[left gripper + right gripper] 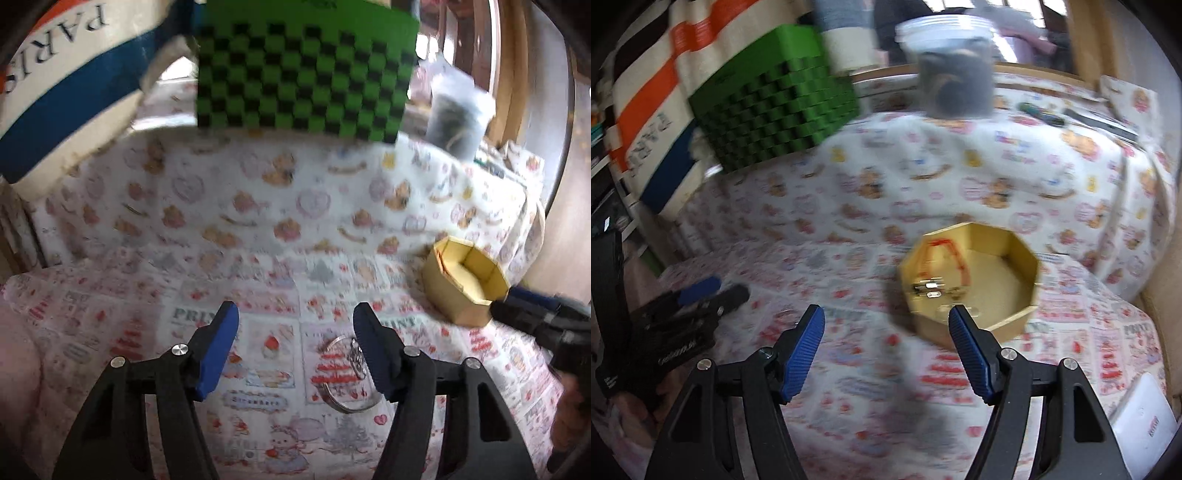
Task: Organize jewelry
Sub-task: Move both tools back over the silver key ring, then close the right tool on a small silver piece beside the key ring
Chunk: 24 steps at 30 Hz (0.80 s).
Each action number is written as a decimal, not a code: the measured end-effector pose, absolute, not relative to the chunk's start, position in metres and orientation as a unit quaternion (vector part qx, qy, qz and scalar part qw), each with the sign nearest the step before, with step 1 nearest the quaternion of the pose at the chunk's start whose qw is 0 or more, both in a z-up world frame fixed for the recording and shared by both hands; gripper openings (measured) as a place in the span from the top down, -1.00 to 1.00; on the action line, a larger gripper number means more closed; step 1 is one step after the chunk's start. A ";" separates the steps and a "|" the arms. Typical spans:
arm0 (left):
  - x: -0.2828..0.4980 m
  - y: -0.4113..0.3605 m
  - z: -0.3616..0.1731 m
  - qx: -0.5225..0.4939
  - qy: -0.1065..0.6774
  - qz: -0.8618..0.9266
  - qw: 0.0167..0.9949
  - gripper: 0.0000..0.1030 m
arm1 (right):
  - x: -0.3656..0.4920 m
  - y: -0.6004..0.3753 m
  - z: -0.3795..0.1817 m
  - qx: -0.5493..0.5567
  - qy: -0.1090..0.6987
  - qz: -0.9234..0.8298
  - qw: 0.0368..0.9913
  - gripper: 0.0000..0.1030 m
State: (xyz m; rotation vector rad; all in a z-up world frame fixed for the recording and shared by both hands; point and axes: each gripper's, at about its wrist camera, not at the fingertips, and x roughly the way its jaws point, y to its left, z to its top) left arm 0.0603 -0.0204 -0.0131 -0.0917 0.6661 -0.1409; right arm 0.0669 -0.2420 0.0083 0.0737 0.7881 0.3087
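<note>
While the left gripper (295, 325) is hanging over the patterned cloth (258, 206), its blue-padded jaws are standing moderately apart with nothing gripped. A silver bangle (345, 373) is lying flat on the cloth beneath the gap, partly hidden behind the right-hand finger; it is appearing as a thin metal ring with a small wire charm looped on it. Just beyond and to the right, an octagonal yellow box (461, 280) is sitting open. From the right wrist view, the right gripper (886, 325) is also standing moderately apart and holding nothing, pointing toward that box, where small metallic pieces (932, 290) and a red cord (942, 251) are resting inside; blur is hiding their detail. A green checkered block (303, 74) is standing behind.
</note>
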 end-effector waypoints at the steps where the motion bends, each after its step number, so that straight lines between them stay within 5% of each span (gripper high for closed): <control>1: 0.060 -0.017 -0.011 -0.055 0.326 -0.073 0.941 -0.22 | 0.069 -0.233 0.007 0.035 0.392 0.161 0.905 -0.24; 9: 0.062 0.015 -0.002 -0.095 0.315 -0.041 0.943 -0.22 | 0.089 -0.167 -0.016 0.012 0.465 0.206 0.861 0.36; 24: 0.056 0.037 0.009 -0.129 0.298 -0.031 0.945 -0.24 | 0.114 -0.117 -0.051 -0.053 0.497 0.150 0.853 0.69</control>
